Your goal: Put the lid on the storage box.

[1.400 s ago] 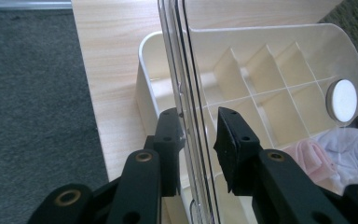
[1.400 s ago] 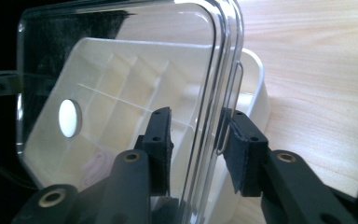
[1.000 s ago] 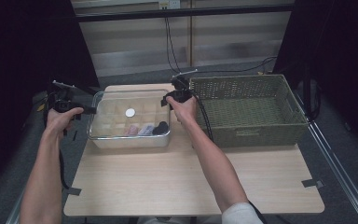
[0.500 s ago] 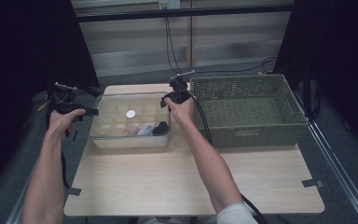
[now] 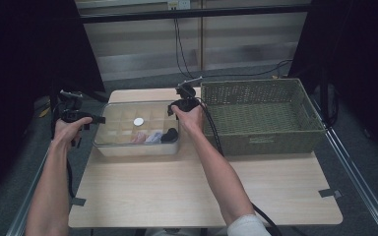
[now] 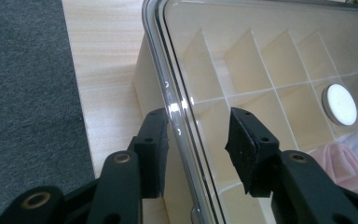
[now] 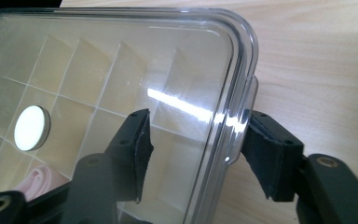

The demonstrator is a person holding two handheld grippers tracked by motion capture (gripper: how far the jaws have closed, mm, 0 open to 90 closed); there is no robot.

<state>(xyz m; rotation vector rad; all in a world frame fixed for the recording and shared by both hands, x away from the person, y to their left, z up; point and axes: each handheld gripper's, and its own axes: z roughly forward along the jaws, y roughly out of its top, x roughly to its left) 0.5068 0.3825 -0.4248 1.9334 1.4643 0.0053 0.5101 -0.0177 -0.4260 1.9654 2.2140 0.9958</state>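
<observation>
Astride the clear box's end rims, both tools have just been opening, released.

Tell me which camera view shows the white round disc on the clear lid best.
The left gripper view: the white disc sits close and sharp on the clear lid, with only its far edge cropped. The right gripper view shows the disc smaller, at an angle. The high view gives just a small dot.
</observation>
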